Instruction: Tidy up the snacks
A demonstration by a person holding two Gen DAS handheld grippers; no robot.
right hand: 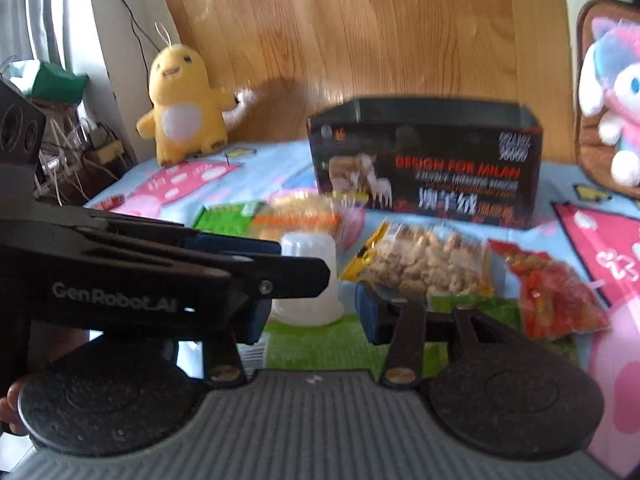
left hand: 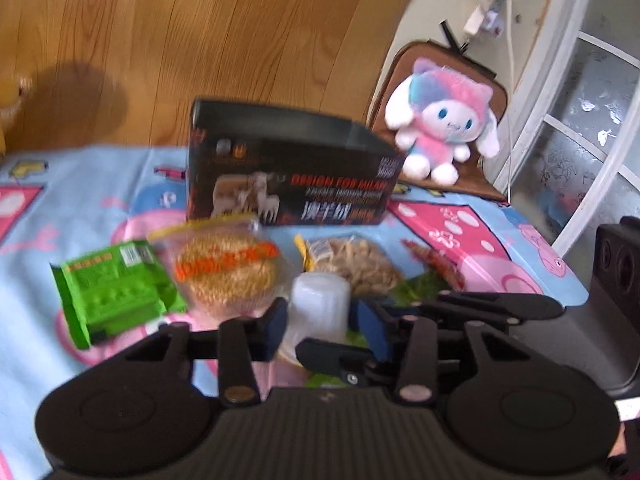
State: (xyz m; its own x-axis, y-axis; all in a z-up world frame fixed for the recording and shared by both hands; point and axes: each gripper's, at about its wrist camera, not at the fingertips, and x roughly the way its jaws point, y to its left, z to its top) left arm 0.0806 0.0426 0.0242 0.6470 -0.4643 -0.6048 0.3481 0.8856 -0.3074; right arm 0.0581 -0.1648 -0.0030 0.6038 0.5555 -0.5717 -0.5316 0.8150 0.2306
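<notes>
A white translucent jelly cup (left hand: 318, 306) stands upside down between the blue pads of both grippers; it also shows in the right wrist view (right hand: 308, 280). My left gripper (left hand: 320, 326) closes on it from one side. My right gripper (right hand: 308, 316) has its pads around the cup, and the left gripper's finger (right hand: 240, 268) crosses in front. Behind lie a green packet (left hand: 114, 290), a noodle-cake bag (left hand: 226, 268), a bag of pale crackers (right hand: 420, 266) and a red snack bag (right hand: 554, 296). An open black box (right hand: 428, 160) stands at the back.
The snacks lie on a blue and pink cartoon cloth (left hand: 80, 200). A yellow plush (right hand: 182, 108) sits back left and a pink plush (left hand: 444, 120) on a brown cushion back right. A wooden board (left hand: 220, 40) stands behind. A green packet (right hand: 316, 340) lies under the cup.
</notes>
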